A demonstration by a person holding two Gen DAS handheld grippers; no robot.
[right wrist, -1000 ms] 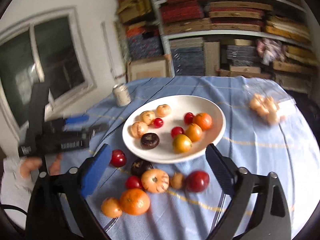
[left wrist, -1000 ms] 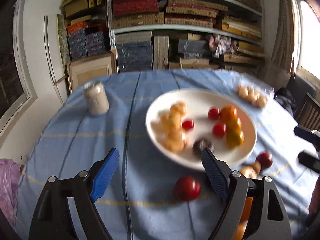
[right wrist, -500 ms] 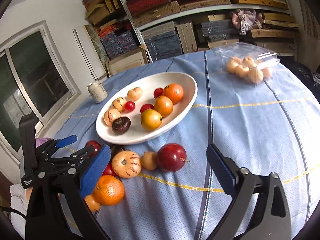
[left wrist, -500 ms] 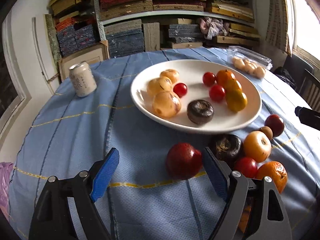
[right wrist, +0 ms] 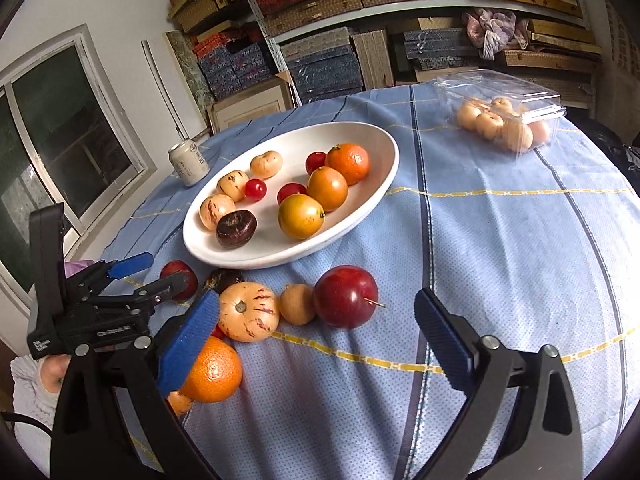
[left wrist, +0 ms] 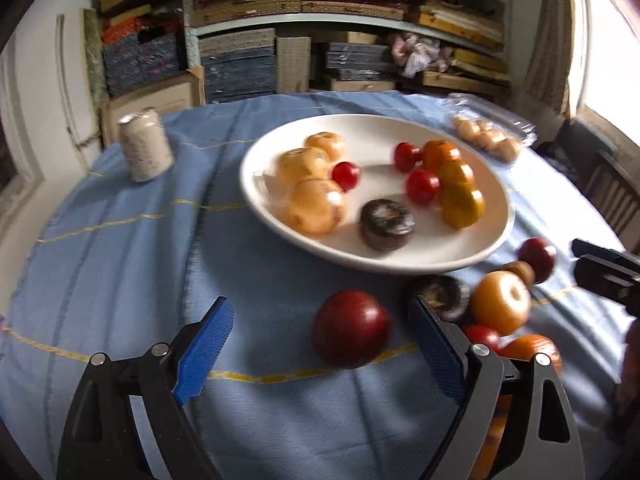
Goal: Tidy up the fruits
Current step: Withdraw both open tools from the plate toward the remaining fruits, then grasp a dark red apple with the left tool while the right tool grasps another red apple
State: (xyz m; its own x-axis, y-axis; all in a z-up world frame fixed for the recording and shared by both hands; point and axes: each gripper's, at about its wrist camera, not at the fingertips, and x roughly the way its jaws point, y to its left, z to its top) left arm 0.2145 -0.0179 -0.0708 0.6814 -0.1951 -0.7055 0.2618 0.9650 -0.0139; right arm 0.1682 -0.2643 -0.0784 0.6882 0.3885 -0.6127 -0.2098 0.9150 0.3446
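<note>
Shelves crammed with flat woven boxes (right wrist: 312,4) fill the wall behind a round table under a blue cloth (right wrist: 500,240) with yellow lines. On the cloth a white plate (right wrist: 384,168) already carries a good share of the fruit: three pale striped ones, small red tomatoes, oranges and one dark, wrinkled piece. More fruit lies loose on the cloth just in front of the plate: a dark red apple (right wrist: 346,296) with a small brown fruit (right wrist: 297,304) touching it, a striped pale fruit (right wrist: 248,317) beside that, an orange (right wrist: 212,370) nearest the camera, and another red apple (left wrist: 351,328) at the far left of the cluster. The left gripper (left wrist: 320,354) hangs low over that apple, its jaws opening wide, the apple between the blue pads but not touched by them. The right gripper (right wrist: 316,338) is spread wide too, with nothing pinched; the first red apple sits just beyond its tips. A pale drink can (right wrist: 188,162) stands off by the window side, and a clear plastic box of small fruit (right wrist: 508,120) sits at the far edge.
</note>
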